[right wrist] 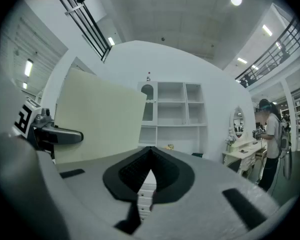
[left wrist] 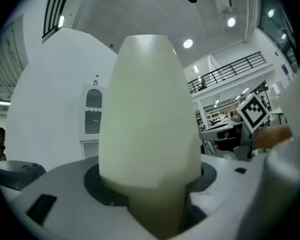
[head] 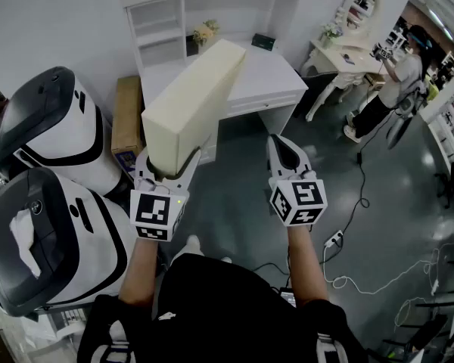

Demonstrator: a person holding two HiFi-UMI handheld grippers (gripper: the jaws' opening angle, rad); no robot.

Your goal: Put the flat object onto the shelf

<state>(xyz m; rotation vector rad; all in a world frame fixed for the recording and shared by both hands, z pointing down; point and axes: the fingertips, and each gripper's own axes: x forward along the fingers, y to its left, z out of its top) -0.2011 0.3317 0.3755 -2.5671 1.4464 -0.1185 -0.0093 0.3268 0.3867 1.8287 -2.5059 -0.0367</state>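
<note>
Two grippers are in view, one in each of the person's hands, both pointing level toward the white desk point(head: 268, 78); one flat object point(head: 193, 104), a thick cream slab, is clamped by its near end in the left gripper point(head: 166, 174), whose jaws stand fairly wide on its two faces; the slab rises on edge away from the jaws, and in the head view its far end lies over the desk's front left corner, off the shelf; the right gripper point(head: 289, 161) holds nothing, its jaw tips brought together.

One white shelf unit point(head: 204, 6) stands along the desk's back edge, with several open compartments and a door with an arched pane on its left side; what the compartments hold cannot be made out; one bunch of pale flowers point(head: 205, 32) sits at the desk's back edge toward the left; one small dark item point(head: 263, 41) lies at the back edge toward the right.

One cardboard box point(head: 126, 112) leans beside the desk's left end; two white-and-black machines point(head: 53, 127) stand on the floor at the person's left, and the nearer one carries a crumpled white cloth point(head: 24, 240) on its dark top; one dressing table point(head: 348, 55) with an oval mirror point(head: 363, 6) stands to the right of the desk; one person point(head: 397, 82) stands beside it; one power strip point(head: 334, 239) with cables lies on the floor.
</note>
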